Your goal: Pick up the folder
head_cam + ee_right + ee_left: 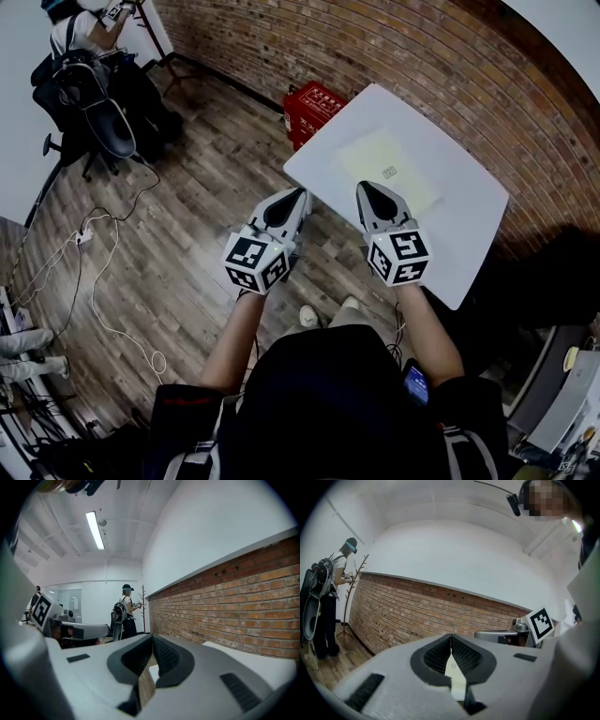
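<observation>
A pale yellow folder point(387, 169) lies flat on the white table point(469, 234), seen in the head view. My left gripper point(300, 193) hovers at the table's near left edge, shut with nothing in it. My right gripper point(366, 187) hangs over the near edge of the folder, also shut and empty. In the left gripper view the dark pads of the left gripper point(451, 638) meet at the tip, and the right gripper's marker cube point(541, 623) shows at the right. In the right gripper view the jaws of the right gripper point(152, 638) are closed together.
A red basket point(314, 107) stands on the wood floor beyond the table's left corner. A brick wall point(450, 66) runs behind the table. A person with a backpack point(80, 37), an office chair point(98, 122) and loose cables point(103, 281) are at the left.
</observation>
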{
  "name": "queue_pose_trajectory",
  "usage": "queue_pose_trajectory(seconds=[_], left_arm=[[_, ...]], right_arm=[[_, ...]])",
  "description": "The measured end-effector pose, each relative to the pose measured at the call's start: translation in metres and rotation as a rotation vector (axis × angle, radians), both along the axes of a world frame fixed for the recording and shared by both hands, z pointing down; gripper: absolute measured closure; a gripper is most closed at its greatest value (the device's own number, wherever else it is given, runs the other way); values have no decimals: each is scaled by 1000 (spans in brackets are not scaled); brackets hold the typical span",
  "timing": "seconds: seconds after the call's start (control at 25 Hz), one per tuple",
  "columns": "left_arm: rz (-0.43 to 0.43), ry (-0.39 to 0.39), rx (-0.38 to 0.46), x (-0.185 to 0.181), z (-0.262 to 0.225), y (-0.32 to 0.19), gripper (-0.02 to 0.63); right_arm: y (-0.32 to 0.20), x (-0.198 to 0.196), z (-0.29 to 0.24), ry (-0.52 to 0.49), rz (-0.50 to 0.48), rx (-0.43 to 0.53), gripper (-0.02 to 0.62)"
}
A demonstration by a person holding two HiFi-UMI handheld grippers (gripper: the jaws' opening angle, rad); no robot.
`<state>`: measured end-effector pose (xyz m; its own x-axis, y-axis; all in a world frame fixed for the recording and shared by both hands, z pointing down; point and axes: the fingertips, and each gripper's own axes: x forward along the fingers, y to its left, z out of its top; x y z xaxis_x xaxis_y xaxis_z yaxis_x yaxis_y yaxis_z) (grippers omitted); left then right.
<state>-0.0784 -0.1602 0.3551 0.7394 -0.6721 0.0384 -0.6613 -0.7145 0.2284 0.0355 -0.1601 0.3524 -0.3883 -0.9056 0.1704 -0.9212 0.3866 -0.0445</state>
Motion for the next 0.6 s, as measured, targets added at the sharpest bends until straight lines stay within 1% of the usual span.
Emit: queue_pose_trajectory(seconds=[0.32,0.6], left_arm=[[10,-4,-17,14,7,-9,587],[11,-22,-48,34,25,-17,588]], right_arm=[[-10,11,1,-1,0,-3,567],[-17,27,15,5,-8,-40,566]])
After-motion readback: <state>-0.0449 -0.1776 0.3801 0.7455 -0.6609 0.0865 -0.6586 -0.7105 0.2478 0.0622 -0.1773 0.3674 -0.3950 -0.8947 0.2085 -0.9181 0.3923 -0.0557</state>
